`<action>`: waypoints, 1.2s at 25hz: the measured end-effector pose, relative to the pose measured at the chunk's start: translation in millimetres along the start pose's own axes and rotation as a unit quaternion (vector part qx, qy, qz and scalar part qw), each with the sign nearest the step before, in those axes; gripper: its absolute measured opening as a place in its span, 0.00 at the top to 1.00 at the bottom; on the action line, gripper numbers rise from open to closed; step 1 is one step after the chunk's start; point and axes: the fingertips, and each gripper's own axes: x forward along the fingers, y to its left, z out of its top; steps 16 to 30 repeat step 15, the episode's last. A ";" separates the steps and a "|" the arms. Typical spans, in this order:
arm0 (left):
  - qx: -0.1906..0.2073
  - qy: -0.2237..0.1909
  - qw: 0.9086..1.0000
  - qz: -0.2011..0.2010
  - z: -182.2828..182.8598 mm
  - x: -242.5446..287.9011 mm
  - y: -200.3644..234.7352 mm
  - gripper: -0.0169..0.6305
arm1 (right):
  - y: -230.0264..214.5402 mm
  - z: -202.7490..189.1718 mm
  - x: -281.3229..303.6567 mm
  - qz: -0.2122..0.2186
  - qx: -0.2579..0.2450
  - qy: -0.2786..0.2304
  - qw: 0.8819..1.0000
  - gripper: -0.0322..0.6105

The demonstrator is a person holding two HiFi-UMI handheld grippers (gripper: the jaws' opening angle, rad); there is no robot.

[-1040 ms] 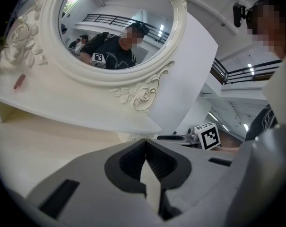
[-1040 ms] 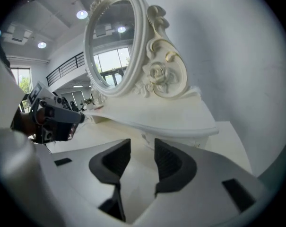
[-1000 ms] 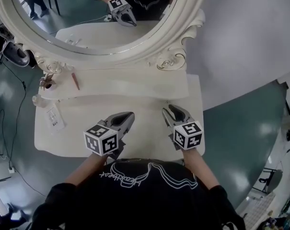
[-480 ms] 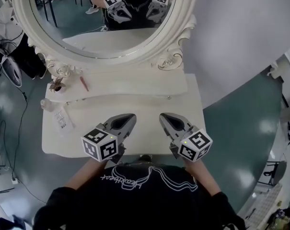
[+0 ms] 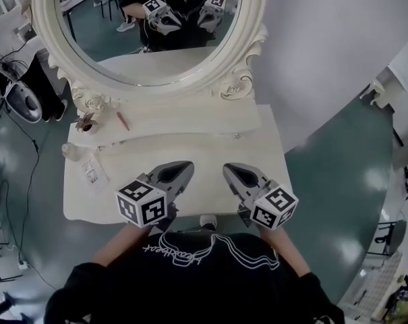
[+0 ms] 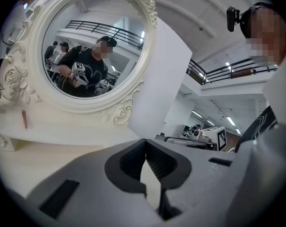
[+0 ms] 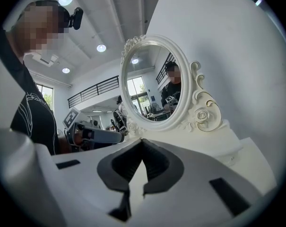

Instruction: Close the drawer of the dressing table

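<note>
The cream dressing table point(image 5: 123, 194) stands below me with its oval mirror point(image 5: 150, 39) behind it. A small white drawer knob point(image 5: 207, 220) shows at the table's front edge, and the drawer front looks flush with that edge. My left gripper point(image 5: 187, 165) hovers over the front of the tabletop, shut and empty point(image 6: 145, 141). My right gripper point(image 5: 226, 168) hangs beside it at the same height, also shut with nothing in it point(image 7: 142, 141). Both point toward the mirror, which reflects them.
On the table's left lie a red stick point(image 5: 123, 120), a small vase with dried stems point(image 5: 88, 122), a clear bottle point(image 5: 70, 150) and a printed card point(image 5: 92, 172). A white wall panel point(image 5: 325, 52) stands at the right. Green floor surrounds the table.
Both grippers have lifted away from the table's front edge. The right gripper's jaws have come together. The drawer knob, hidden before, now shows.
</note>
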 end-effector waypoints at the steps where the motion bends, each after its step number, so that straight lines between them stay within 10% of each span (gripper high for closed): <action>1: 0.002 -0.001 1.000 -0.002 1.6 -0.3 -0.5 0.97 | -0.8 1.1 -0.2 -0.002 0.001 -0.001 1.000 0.95; 30: 0.001 0.002 1.000 -0.003 -1.4 0.7 10.4 0.97 | -6.9 -12.8 2.5 -0.024 0.006 0.024 0.999 0.95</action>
